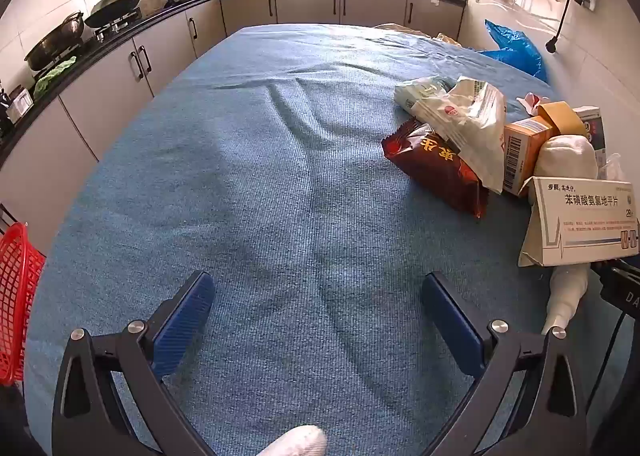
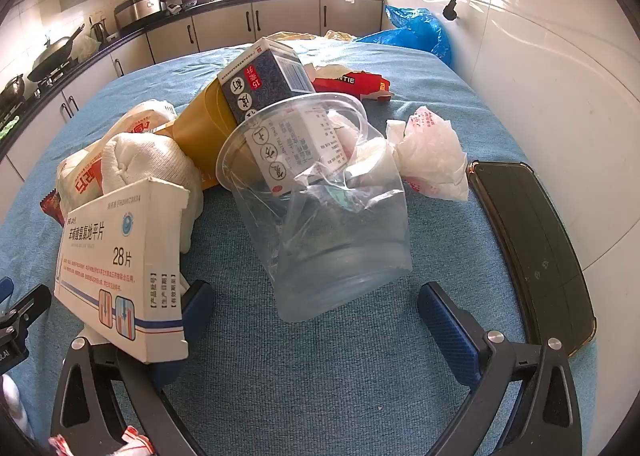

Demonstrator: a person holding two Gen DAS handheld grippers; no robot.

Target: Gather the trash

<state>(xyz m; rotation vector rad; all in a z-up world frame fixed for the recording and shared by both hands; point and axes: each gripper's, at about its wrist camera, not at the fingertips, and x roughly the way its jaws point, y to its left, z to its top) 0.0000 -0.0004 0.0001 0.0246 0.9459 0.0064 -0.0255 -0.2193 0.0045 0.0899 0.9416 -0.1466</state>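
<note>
At the far left we see a red basket (image 1: 16, 296) at the edge of the blue cloth (image 1: 260, 175) covering the table; our left gripper (image 1: 316, 320) hovers above bare cloth with its blue pads spread wide and nothing between them; to its right lies the trash, a dark red snack packet (image 1: 436, 171) under a white wrapper (image 1: 468, 115), then an orange box (image 1: 524, 147). In the right wrist view a white medicine box (image 2: 120, 268) leans against the left finger of our right gripper (image 2: 316, 324), whose jaws also stand wide open and grip nothing; just ahead of them a clear plastic cup (image 2: 328, 215) lies tilted with a dark blue carton (image 2: 264, 87) poking into its mouth; a crumpled white bag (image 2: 436, 159) sits beside it; a black phone (image 2: 532, 248) lies at the far right.
</note>
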